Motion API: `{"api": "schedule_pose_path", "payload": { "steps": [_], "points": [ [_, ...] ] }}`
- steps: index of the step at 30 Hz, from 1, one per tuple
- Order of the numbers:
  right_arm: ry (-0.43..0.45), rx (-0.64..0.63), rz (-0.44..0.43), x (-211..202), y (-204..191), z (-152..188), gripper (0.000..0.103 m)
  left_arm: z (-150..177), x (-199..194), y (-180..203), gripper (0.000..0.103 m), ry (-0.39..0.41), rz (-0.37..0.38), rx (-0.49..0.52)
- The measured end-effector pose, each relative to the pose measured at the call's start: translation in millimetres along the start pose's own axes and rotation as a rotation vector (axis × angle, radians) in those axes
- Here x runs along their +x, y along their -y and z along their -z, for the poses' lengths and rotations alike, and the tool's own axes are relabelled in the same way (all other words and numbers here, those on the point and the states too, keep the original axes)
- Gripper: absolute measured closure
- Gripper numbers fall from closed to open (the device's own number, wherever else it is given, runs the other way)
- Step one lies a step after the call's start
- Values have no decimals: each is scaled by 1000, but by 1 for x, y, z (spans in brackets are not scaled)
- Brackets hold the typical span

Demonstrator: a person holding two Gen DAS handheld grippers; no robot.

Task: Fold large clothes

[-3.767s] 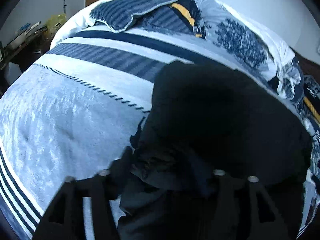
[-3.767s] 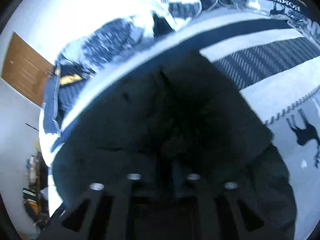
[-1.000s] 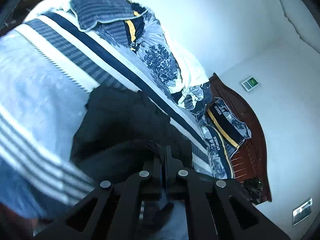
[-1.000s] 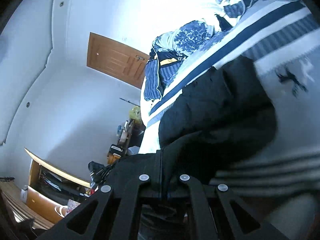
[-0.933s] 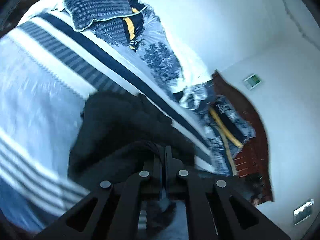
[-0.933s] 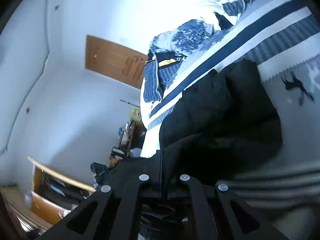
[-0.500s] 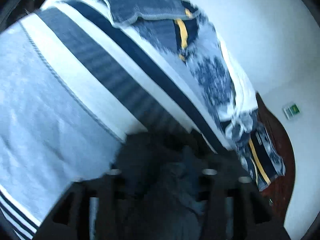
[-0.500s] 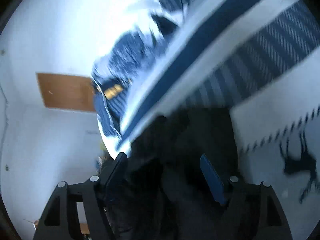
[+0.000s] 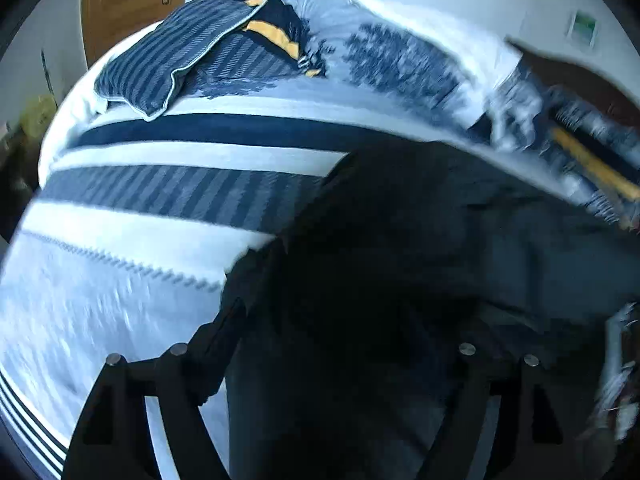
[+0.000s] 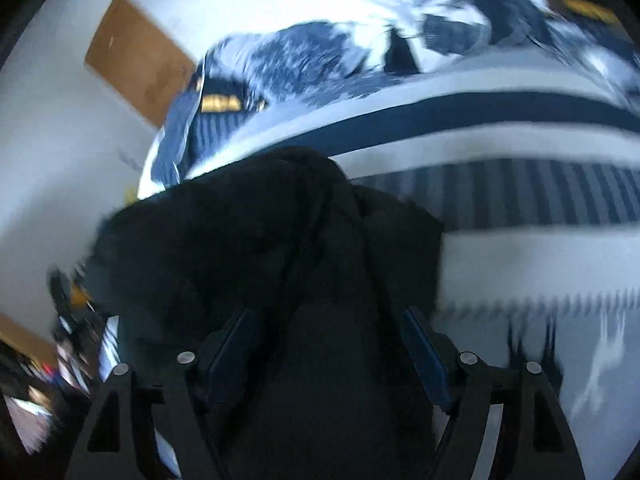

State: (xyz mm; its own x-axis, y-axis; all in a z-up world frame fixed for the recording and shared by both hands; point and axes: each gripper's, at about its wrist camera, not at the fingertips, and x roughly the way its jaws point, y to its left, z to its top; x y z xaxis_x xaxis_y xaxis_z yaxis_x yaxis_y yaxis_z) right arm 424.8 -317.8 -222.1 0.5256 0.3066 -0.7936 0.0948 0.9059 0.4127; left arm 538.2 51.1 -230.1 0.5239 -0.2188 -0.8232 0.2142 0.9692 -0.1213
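A large black garment (image 9: pixel 400 248) lies bunched on a bed with a blue and white striped cover (image 9: pixel 160 192). My left gripper (image 9: pixel 344 320) is open, its fingers (image 9: pixel 224 332) spread wide over the garment's near edge. In the right wrist view the same black garment (image 10: pixel 280 232) fills the middle. My right gripper (image 10: pixel 332 336) is open, with its blue-padded fingers (image 10: pixel 236 344) on either side of the cloth. Both views are blurred by motion.
A striped pillow (image 9: pixel 172 52) and a heap of blue patterned bedding (image 9: pixel 400 52) lie at the far side of the bed. A wooden door (image 9: pixel 128 4) stands behind. Cluttered furniture (image 10: pixel 60 340) is at the bed's left side. A dark wooden headboard (image 9: pixel 580 76) is at right.
Both grippers were shut on the black garment and held it up a second ago. Now both have opened and the garment lies on the bed, with the grippers low over it.
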Motion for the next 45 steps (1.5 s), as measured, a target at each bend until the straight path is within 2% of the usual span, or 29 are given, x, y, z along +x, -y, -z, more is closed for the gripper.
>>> {"api": "schedule_pose_path", "payload": {
  "steps": [1, 2, 3, 4, 5, 6, 7, 9, 11, 13, 15, 17, 19, 22, 27, 30, 33, 34, 36, 37, 38, 39, 40, 43, 45],
  "points": [
    [-28, 32, -5, 12, 3, -10, 24, -4, 8, -1, 23, -12, 5, -10],
    [-65, 86, -51, 28, 11, -21, 24, -9, 19, -2, 27, -27, 17, -32],
    [-72, 124, -86, 34, 17, -25, 24, -11, 25, -3, 36, -27, 20, -43],
    [-87, 154, -107, 44, 23, -29, 28, -14, 30, -6, 68, -32, 10, -56],
    [-100, 172, -104, 51, 26, -31, 67, -17, 33, -11, 95, -60, 16, -93],
    [-103, 203, -116, 52, 29, -33, 95, -18, 31, -19, 99, -63, 49, -137],
    [-76, 228, -146, 44, 31, -32, 100, -19, 24, -25, 100, -42, 85, -172],
    [38, 221, -177, 11, 29, -33, 101, -21, 12, -36, 101, -12, 96, -179],
    [109, 221, -186, -17, 28, -33, 101, -22, 9, -45, 101, -8, 102, -196],
    [134, 201, -110, -22, 25, -37, 102, -24, 14, -50, 101, -5, 64, -204],
    [107, 175, -12, -2, 25, -42, 102, -24, 24, -49, 102, -15, 45, -226],
    [27, 159, 78, 32, 30, -43, 102, -25, 28, -47, 102, -16, 26, -228],
    [-4, 177, 98, 48, 36, -41, 102, -24, 34, -41, 101, -18, -24, -173],
    [-31, 125, 173, 71, 36, -32, 102, -17, 53, -34, 101, -60, -61, -133],
    [-18, 153, 179, 84, 43, -29, 102, -13, 63, -31, 100, -38, -82, -128],
    [-21, 149, 215, 84, 49, -24, 102, -12, 70, -32, 99, -50, -100, -141],
    [-28, 159, 251, 88, 42, -35, 102, -13, 55, -42, 97, -50, -106, -203],
    [-18, 167, 269, 91, 35, -44, 101, -13, 45, -47, 95, -35, -95, -228],
    [32, 180, 275, 58, 33, -33, 94, -8, 12, -64, 82, 14, -90, -290],
    [62, 181, 265, 41, 31, -25, 79, -2, -10, -71, 59, 58, -117, -317],
    [89, 183, 255, 25, 32, -16, 42, 5, -28, -76, 37, 101, -140, -334],
    [139, 197, 245, 4, 33, 0, 21, 15, -45, -78, 32, 138, -163, -345],
    [192, 213, 232, -16, 36, 18, 13, 26, -61, -81, 31, 161, -175, -347],
    [243, 285, 135, -55, 42, 89, 13, 78, -97, -79, 28, 166, -112, -354],
    [302, 376, 52, -69, 47, 149, 13, 121, -109, -71, 27, 175, -72, -356]
  ]
}}
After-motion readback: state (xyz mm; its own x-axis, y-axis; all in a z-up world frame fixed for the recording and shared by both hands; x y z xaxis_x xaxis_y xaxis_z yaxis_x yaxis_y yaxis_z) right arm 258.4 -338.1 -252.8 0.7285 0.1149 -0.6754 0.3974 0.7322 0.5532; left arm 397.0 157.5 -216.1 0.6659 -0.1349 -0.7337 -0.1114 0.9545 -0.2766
